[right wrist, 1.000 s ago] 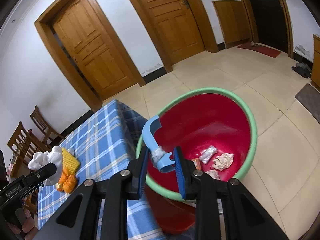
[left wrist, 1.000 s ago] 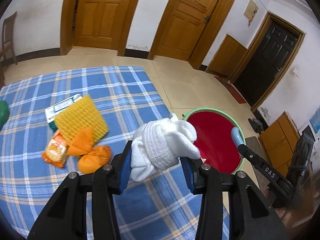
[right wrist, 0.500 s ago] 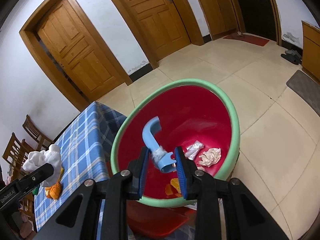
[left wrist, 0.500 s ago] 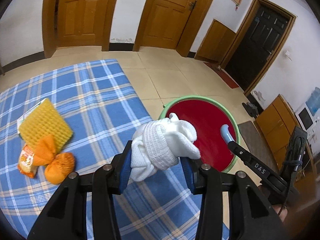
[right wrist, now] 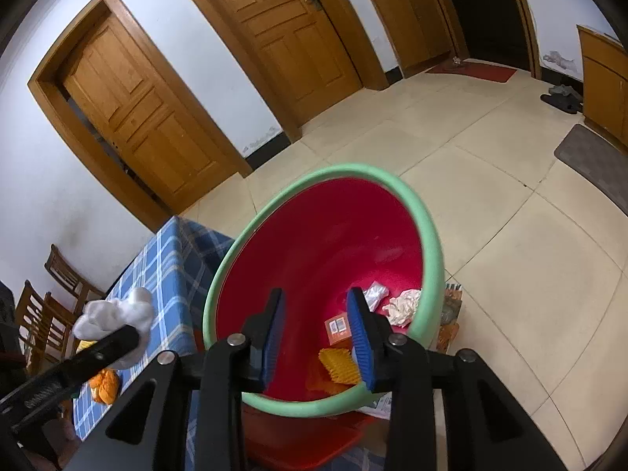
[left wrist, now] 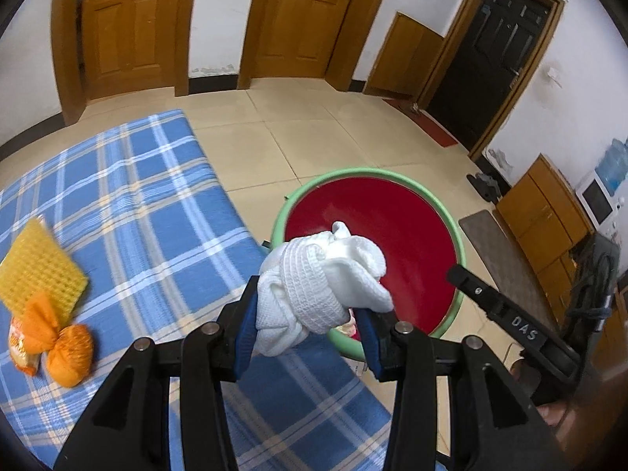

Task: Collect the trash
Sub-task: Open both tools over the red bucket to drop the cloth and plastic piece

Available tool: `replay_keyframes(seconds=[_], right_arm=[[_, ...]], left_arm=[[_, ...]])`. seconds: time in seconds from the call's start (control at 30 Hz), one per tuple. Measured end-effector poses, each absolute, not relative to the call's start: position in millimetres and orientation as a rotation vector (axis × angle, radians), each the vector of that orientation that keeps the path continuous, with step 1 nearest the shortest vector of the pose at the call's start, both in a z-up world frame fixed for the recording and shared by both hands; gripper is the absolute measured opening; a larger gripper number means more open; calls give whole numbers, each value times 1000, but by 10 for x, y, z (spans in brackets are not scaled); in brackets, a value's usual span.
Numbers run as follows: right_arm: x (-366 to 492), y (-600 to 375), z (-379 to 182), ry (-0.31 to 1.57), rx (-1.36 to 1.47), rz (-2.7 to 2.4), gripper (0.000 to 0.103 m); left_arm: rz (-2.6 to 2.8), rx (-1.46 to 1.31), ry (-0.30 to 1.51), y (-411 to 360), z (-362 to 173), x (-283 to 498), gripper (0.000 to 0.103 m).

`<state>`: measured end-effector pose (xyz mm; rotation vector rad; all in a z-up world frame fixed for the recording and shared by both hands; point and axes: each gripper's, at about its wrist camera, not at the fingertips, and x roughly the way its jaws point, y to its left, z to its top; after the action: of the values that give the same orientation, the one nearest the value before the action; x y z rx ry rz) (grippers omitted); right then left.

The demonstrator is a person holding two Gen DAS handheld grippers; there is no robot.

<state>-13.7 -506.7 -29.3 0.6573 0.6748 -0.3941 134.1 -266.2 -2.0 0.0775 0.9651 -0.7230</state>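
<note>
A bunched white cloth [left wrist: 320,284] sits at the centre of the left wrist view, pinched between the blue pads of the left gripper [left wrist: 306,333], whose jaws are closed narrowly on it. Behind it, right of centre, lies the bin [left wrist: 457,243] — red inside, green rim — with the cloth now overlapping its near rim; a second ago the cloth was over the blue checked tablecloth [left wrist: 129,212], with the bin off to its right.

In the right wrist view the right gripper [right wrist: 316,329] fills the lower centre, jaws wide apart and empty. A second ago they were clamped on a curved blue piece, which is no longer between them. The gripper points down into the bin [right wrist: 428,235], where trash lies in the lower right of the red bowl: a crumpled tissue [right wrist: 402,306], a clear wrapper [right wrist: 375,292], a small orange box [right wrist: 337,327] and a yellow sponge [right wrist: 339,365]. The cloth [right wrist: 117,314] shows at the lower left of this view, beside the bin's rim.

Still on the tablecloth, at the left edge of the left wrist view: a yellow sponge [left wrist: 37,267] and an orange net bag [left wrist: 68,347], with a snack packet [left wrist: 19,347] partly under them. The right gripper's black body [left wrist: 510,322] crosses the lower right, over the bin's far side. Wooden doors [left wrist: 129,27] line the wall along the top, and a dark mat [left wrist: 494,251] lies on the tiled floor at the right.
</note>
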Motion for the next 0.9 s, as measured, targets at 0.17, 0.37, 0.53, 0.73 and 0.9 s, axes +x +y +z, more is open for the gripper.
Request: replay_keyframes(seconds=[0.17,0.37,0.53,0.73,0.9], right_arm=[[-186,-5150,-291,663,675,-418,41],[-237,-5247,-288,655,697,-430,42],[-268,-5289,-301,651,711,-445,46],[-284,-5318,-306,652,721,-450,49],[-280,-5291,-285,648,713,-444,52]], left_arm=[[-755,132,981,-2917,-110,1329,45],[-793,179,1000,-3204,-207,1315,45],[-792,198,1009,-3335,-225,1319,54],[-776,204,1000,-3342,-201,1297,62],[-760,174,1001,-3246,-161,1324,62]])
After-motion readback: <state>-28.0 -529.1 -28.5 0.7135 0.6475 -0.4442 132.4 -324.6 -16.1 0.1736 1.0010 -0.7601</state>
